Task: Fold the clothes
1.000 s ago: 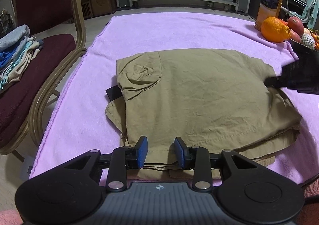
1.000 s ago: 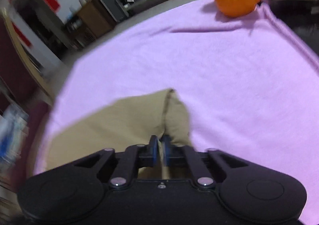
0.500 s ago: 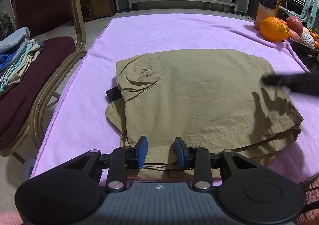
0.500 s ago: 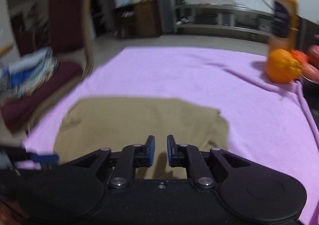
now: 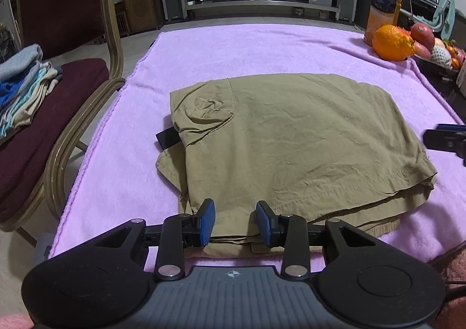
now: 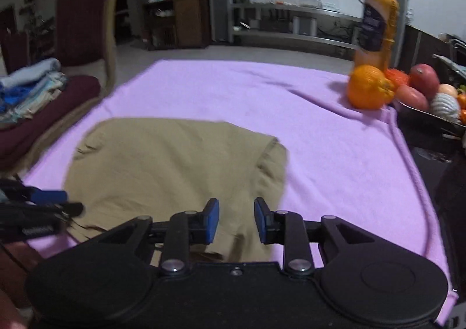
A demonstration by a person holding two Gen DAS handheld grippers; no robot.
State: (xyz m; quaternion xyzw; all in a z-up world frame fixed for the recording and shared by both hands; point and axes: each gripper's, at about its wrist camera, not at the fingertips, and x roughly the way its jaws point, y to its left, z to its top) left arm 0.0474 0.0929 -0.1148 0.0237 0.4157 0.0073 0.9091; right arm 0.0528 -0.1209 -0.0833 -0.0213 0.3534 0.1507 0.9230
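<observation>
Right gripper (image 6: 236,221): jaws part open with nothing between the pads; they have just been opening, and it hangs above the near right part of the shorts.
Left gripper (image 5: 235,222): jaws a moderate gap apart at the near hem; the cloth lies under and past the pads, and no pinch shows.
Shorts (image 5: 297,142): khaki, folded into a rough rectangle, flat on the purple towel (image 5: 262,49), near its front edge.
Just changed: the right gripper has let go of the fold it carried across and lifted clear; the folded-over layer now lies on its own.
Meaning for the task: this fold looks finished; a further fold, or moving the shorts to the pile, likely comes next.
Against a second ago: then the right jaws were shut on a raised ridge of cloth with the camera tilted; now the view is level and drawn back. The left gripper sits as before.
Nearby: folded pile (image 5: 20,90) on the chair (image 5: 72,72); orange (image 6: 368,87) and juice bottle (image 6: 377,28) at the far right.
</observation>
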